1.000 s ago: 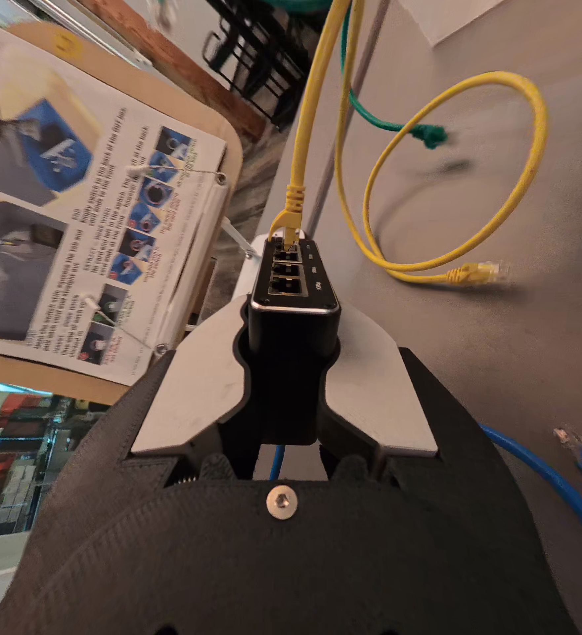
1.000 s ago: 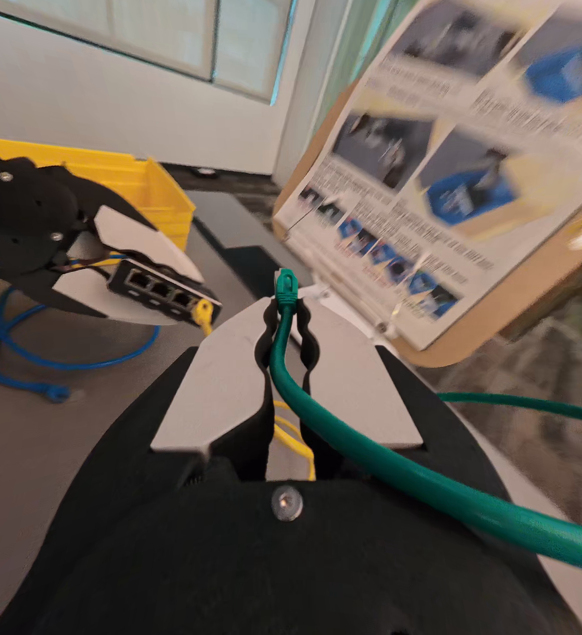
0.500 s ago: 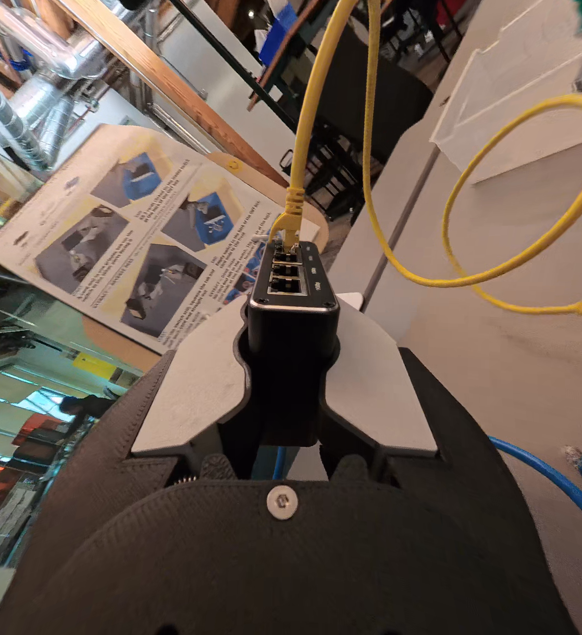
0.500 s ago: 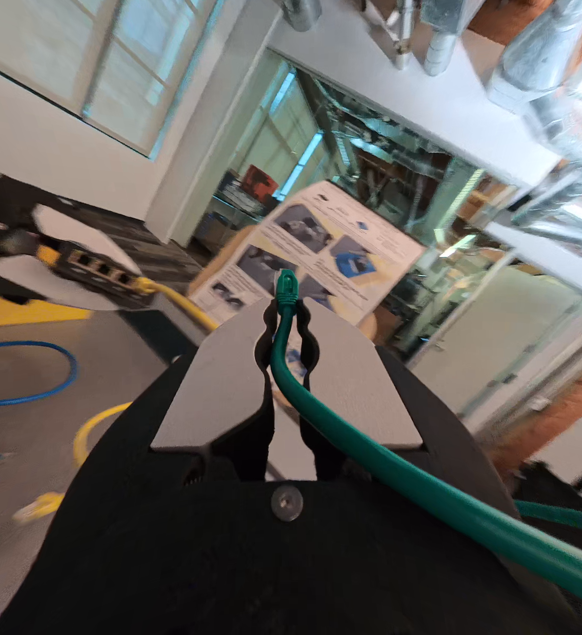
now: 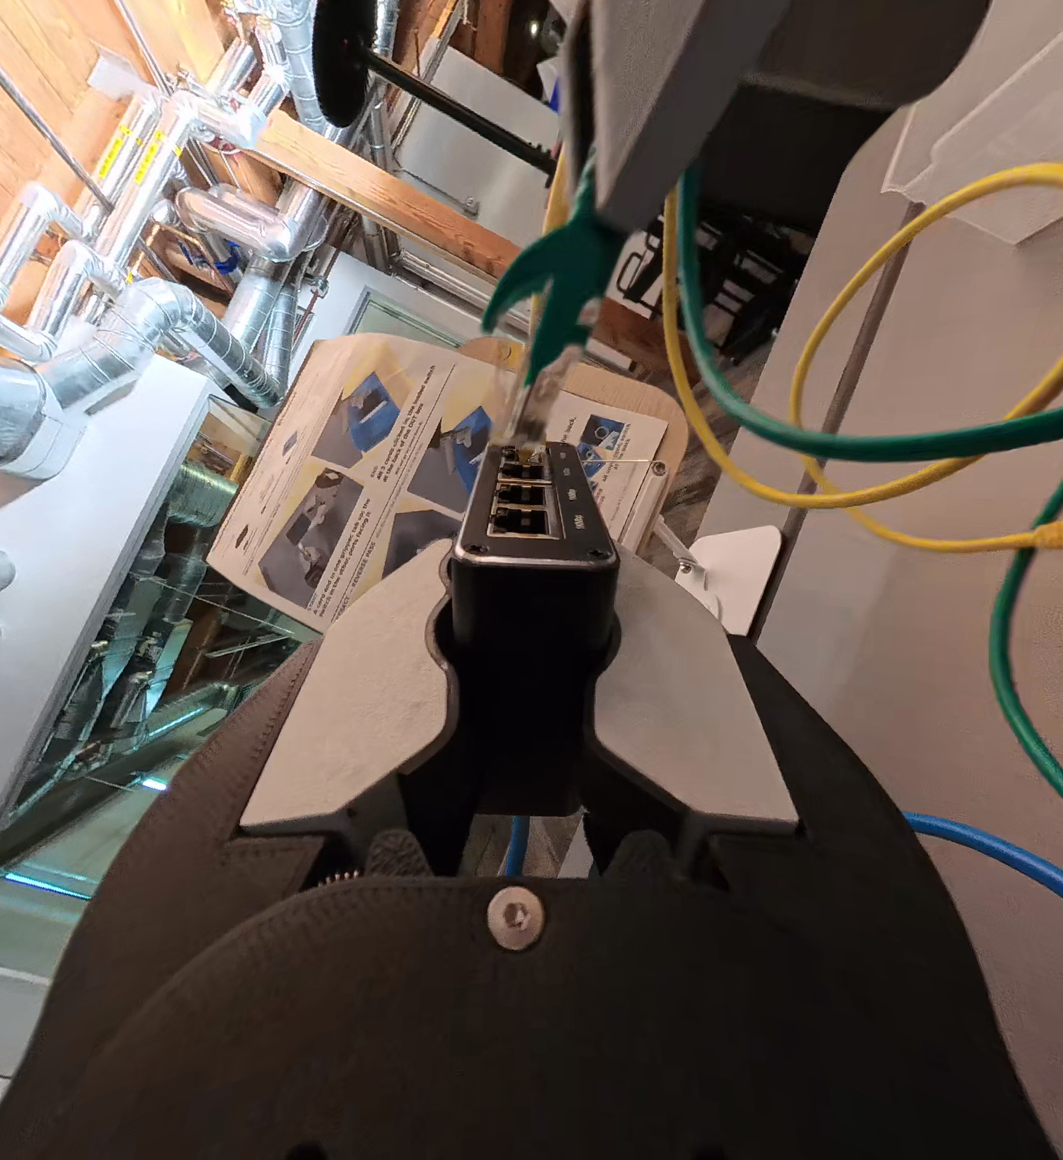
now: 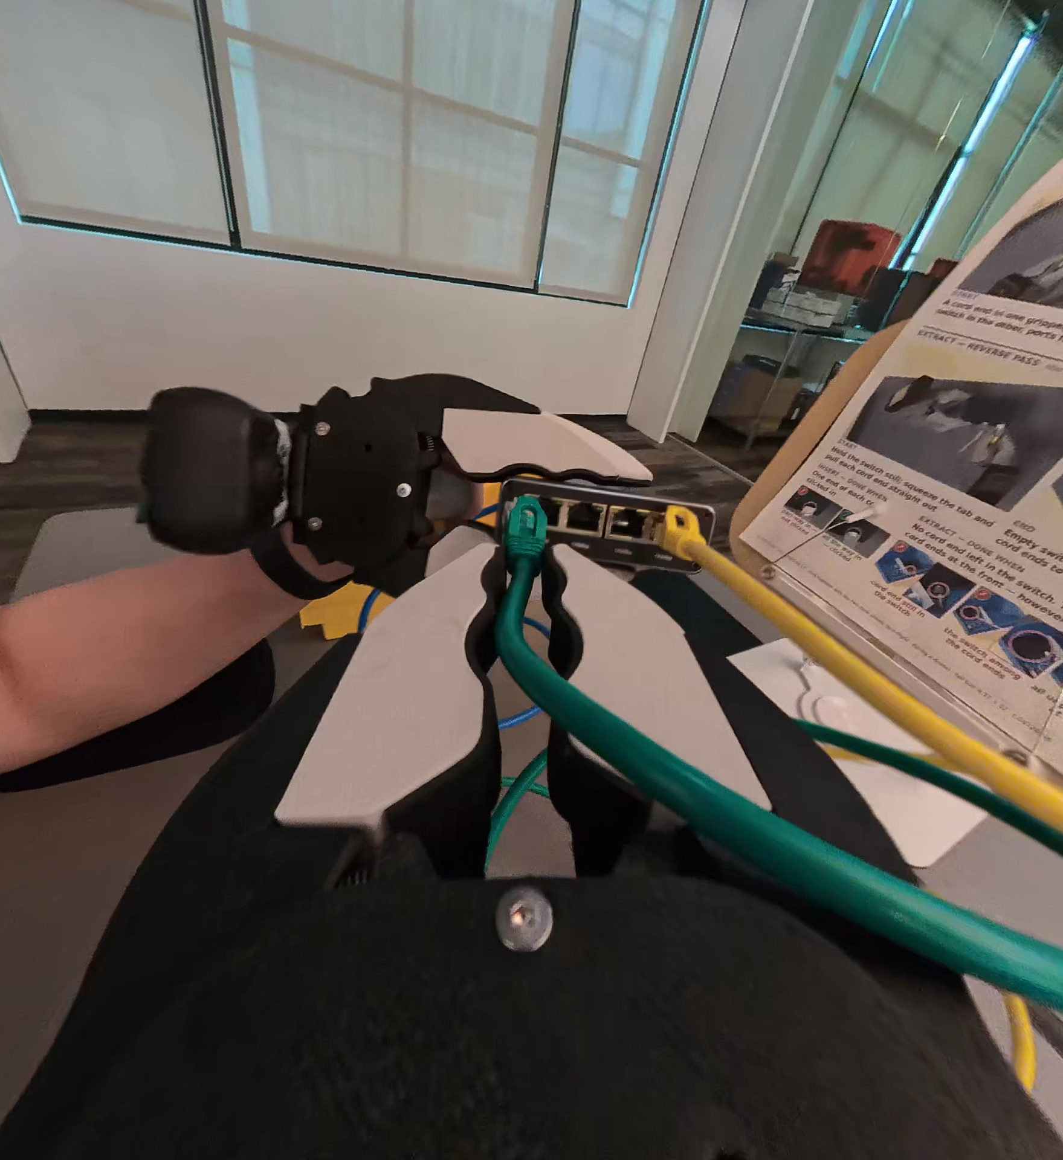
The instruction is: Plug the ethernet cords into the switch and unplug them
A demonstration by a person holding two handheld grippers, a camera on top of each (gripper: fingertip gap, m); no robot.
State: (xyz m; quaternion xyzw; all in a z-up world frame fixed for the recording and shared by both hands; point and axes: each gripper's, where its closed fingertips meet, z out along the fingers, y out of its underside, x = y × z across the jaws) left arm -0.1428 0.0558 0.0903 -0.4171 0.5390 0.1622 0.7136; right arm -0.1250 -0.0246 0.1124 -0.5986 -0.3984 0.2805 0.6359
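Our R gripper pinches thick green ethernet cord just behind its plug, plug axis aimed fwd at leftmost port of small black metal switch, clamped in L gripper. Yellow cord sits in rightmost port.

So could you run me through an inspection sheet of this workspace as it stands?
Surface: grey table, mostly bare.
Job's things: black switch held in the air; yellow cord plugged into one end port; green plug at the opposite end port, seating unclear.
Clutter: yellow bin, white stand base.
Grippers: left gripper shut on switch; right gripper shut on green cord.
Cables: blue cord and yellow loop on table.
Surroundings: instruction board, windows, ceiling ducts.
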